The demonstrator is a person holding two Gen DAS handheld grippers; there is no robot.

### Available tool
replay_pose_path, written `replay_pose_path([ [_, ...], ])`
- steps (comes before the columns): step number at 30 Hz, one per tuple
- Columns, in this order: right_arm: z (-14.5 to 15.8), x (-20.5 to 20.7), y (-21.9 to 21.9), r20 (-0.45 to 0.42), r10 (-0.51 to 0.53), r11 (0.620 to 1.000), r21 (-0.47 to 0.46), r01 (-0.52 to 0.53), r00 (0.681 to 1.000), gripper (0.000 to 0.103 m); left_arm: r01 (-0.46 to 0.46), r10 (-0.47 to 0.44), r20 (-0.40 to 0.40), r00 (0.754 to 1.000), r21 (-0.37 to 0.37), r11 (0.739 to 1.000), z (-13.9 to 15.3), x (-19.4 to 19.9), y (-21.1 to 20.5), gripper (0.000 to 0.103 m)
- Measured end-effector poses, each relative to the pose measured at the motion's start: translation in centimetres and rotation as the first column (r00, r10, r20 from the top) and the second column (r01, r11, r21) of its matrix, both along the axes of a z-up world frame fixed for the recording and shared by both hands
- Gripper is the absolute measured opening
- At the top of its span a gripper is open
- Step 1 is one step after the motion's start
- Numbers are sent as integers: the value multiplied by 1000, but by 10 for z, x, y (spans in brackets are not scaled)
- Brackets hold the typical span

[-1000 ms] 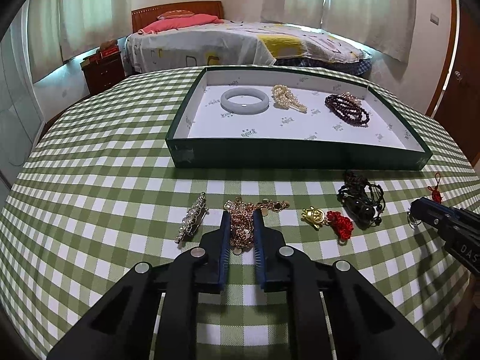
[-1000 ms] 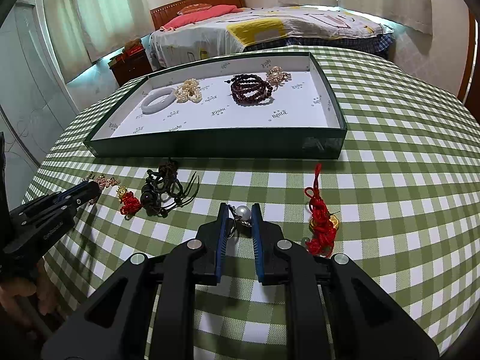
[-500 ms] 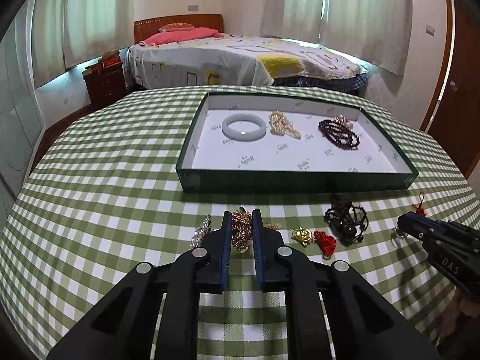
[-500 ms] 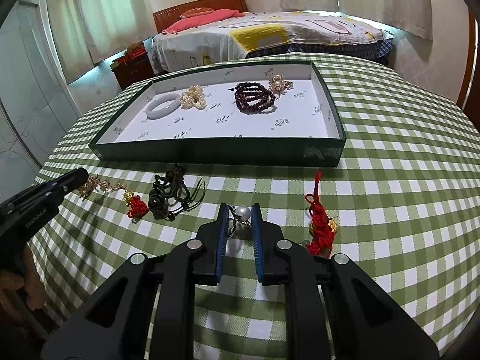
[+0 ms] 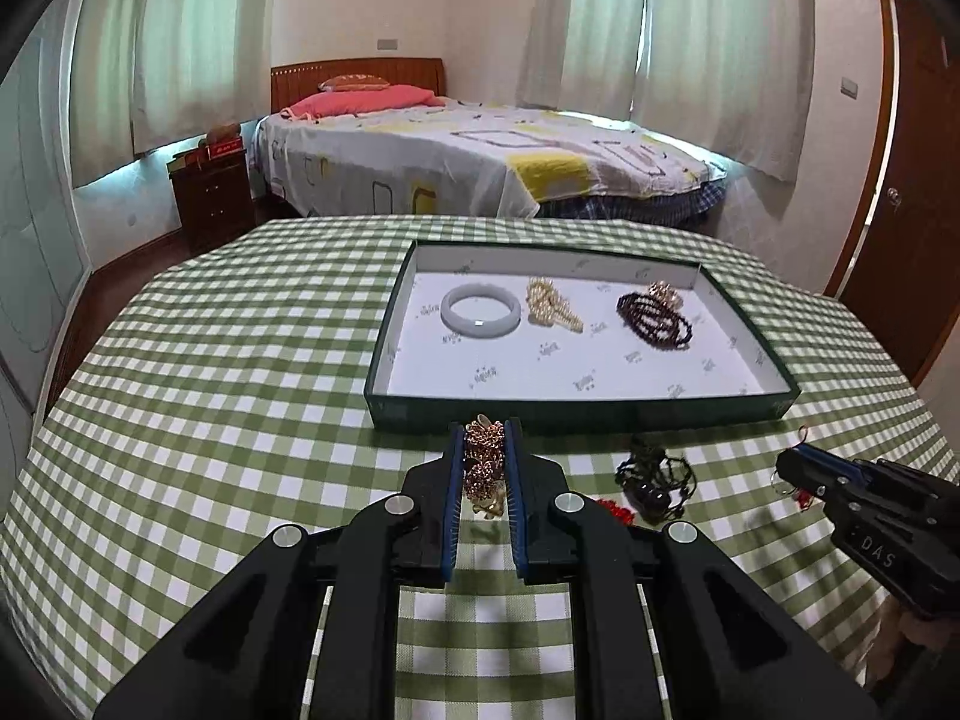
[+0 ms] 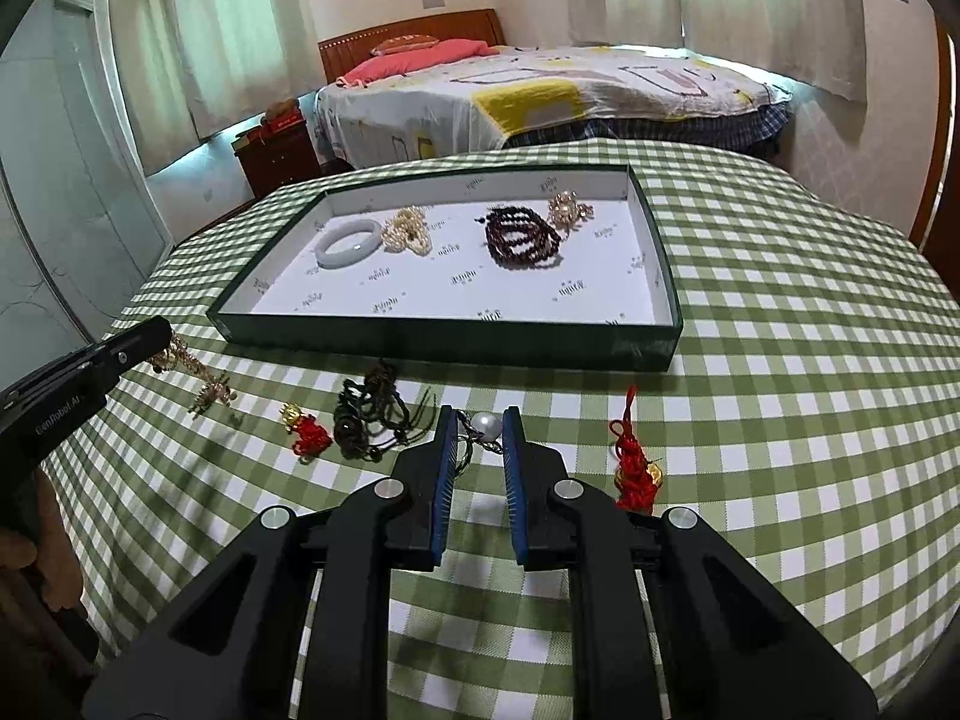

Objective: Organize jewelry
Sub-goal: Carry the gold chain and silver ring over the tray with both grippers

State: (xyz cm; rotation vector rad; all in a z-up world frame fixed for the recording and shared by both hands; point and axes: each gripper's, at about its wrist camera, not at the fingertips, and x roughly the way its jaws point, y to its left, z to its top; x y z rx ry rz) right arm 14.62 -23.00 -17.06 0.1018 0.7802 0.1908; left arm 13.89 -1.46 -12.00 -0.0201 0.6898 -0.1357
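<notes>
Here the left gripper [image 5: 485, 447] pinches a gold chain bracelet [image 5: 483, 461]; the right gripper [image 6: 475, 441] clamps a pearl necklace [image 6: 485, 425]

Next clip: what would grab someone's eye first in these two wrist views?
Each gripper already holds a piece above the green-checked tablecloth: the left gripper grips a rose-gold chain, the right gripper a pearl pendant. Just beyond sits the dark green tray, its white floor holding a pale jade bangle, a cream pearl strand and a dark red bead bracelet.
</notes>
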Motion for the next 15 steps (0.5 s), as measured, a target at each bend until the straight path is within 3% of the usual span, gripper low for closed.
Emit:
replay_pose_path([
  [15,43,0,1,97,15,1000,-4,-15,995,16,22,-17,113,993,-39,999,48,-2,-4,14],
])
